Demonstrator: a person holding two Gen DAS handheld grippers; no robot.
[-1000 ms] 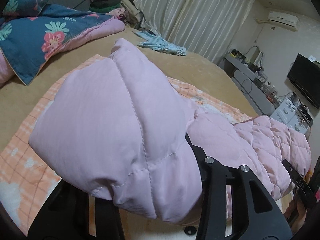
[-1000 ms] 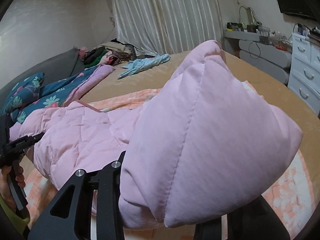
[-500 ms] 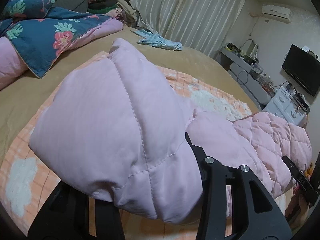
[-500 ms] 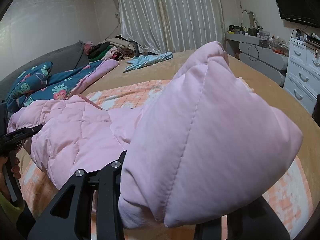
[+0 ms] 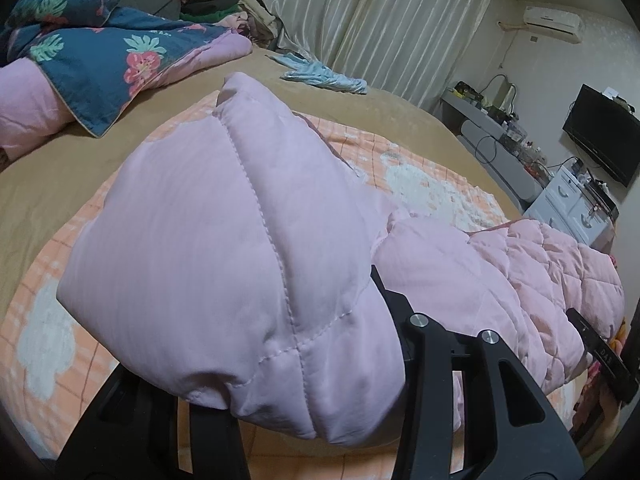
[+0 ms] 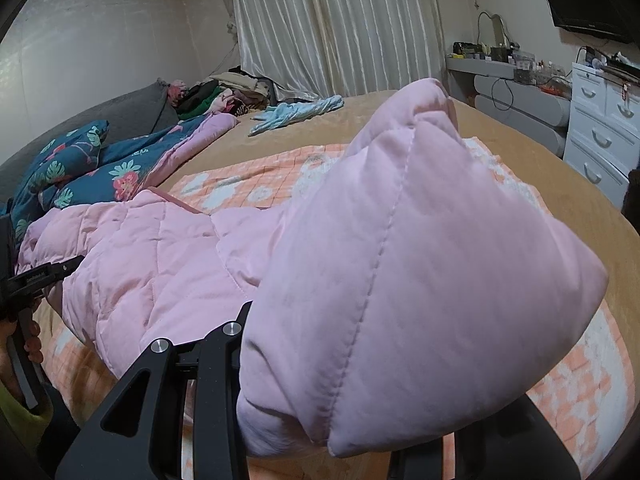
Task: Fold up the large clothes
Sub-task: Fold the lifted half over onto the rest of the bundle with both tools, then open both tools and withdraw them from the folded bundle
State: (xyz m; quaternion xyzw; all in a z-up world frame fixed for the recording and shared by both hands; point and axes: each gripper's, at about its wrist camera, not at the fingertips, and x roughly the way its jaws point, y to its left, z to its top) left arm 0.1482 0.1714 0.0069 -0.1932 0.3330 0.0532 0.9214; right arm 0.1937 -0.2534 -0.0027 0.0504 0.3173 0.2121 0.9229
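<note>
My left gripper (image 5: pixel 304 408) and right gripper (image 6: pixel 320 412) each clamp a puffy end of the pink coat (image 5: pixel 500 264), which stretches sideways between them, neither hand nearer. It hangs just over the orange blanket (image 6: pixel 256 184) on the tan bed (image 5: pixel 52 176); curtains (image 6: pixel 340 24) and drawers (image 6: pixel 604 136) stand beyond.

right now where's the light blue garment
The light blue garment lies on the tan bedspread at the far side, before the curtains, right of the clothes pile.
</note>
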